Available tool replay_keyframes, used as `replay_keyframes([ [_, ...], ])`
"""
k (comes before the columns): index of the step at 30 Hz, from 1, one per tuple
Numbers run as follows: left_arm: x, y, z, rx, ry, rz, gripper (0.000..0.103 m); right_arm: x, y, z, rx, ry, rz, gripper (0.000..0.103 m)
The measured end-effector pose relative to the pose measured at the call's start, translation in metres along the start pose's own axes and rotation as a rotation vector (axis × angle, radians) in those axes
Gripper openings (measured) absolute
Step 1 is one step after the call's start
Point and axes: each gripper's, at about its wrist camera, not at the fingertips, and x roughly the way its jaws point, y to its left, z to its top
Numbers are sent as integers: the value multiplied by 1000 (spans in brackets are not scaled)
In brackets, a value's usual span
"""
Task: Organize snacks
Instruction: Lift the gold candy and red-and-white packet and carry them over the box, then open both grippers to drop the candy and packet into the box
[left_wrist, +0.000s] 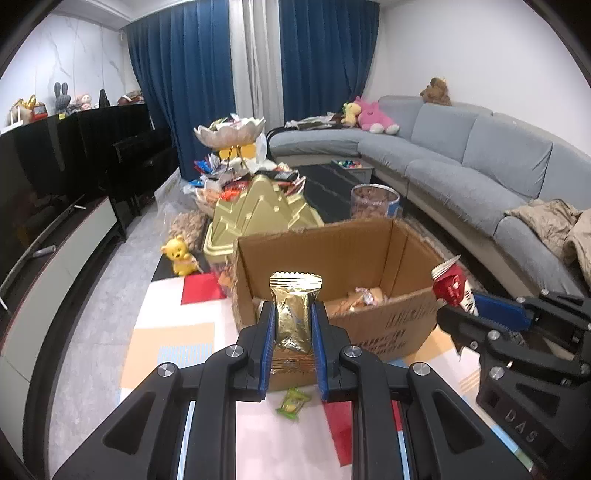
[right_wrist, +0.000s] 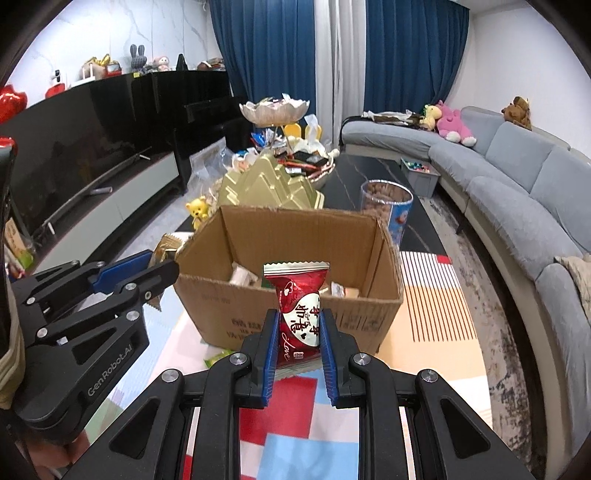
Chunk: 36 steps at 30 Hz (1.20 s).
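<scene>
My left gripper (left_wrist: 293, 314) is shut on a gold foil snack packet (left_wrist: 294, 310), held upright just in front of an open cardboard box (left_wrist: 391, 325). My right gripper (right_wrist: 298, 321) is shut on a red snack packet (right_wrist: 299, 306) with white lettering, also held upright before the box's (right_wrist: 236, 325) near wall. The box holds several wrapped snacks (left_wrist: 364, 297). In the left wrist view the right gripper (left_wrist: 461, 306) shows at the right with the red packet (left_wrist: 452, 286). In the right wrist view the left gripper (right_wrist: 162, 266) shows at the left with the gold packet (right_wrist: 166, 247).
A green snack packet (left_wrist: 293, 402) lies on the coloured mat in front of the box. Behind the box stand a gold mountain-shaped container (left_wrist: 258, 210), a clear jar of snacks (left_wrist: 375, 201), a yellow bear toy (left_wrist: 180, 254) and a heap of snacks. A grey sofa (left_wrist: 480, 166) runs along the right.
</scene>
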Motion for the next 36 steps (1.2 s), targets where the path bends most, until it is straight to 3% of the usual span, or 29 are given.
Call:
replay_keyframes([
  [19, 19, -1, 30, -2, -46, -17, 20, -2, -11, 37, 0, -111, -35, 23],
  [36, 62, 15, 42, -24, -20, -1, 20, 42, -15, 49, -17, -81, -75, 23],
])
